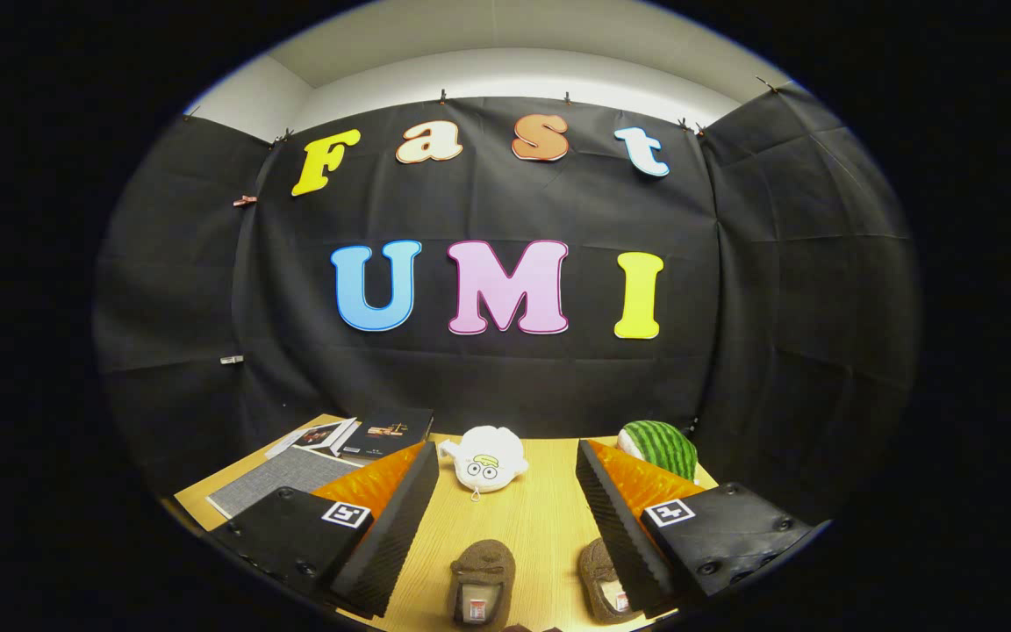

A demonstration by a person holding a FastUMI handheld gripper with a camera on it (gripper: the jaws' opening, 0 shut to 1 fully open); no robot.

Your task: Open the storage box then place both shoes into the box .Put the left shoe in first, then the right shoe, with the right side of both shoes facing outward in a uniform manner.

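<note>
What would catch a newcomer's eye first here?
Two brown fuzzy slippers lie on the light wooden table, one between the open gripper's fingers, one against the right finger. Beyond them sit a white plush toy with cartoon eyes and a green striped watermelon plush.

The camera rides on the gripper [505,544] and looks forward along its two fingers, a little above the wooden table [532,518]. It faces the black cloth wall [505,386] straight on, far beyond the fingers. Two brown shoes [481,581] sit close, low between the wide-apart fingers. There is one view.
</note>
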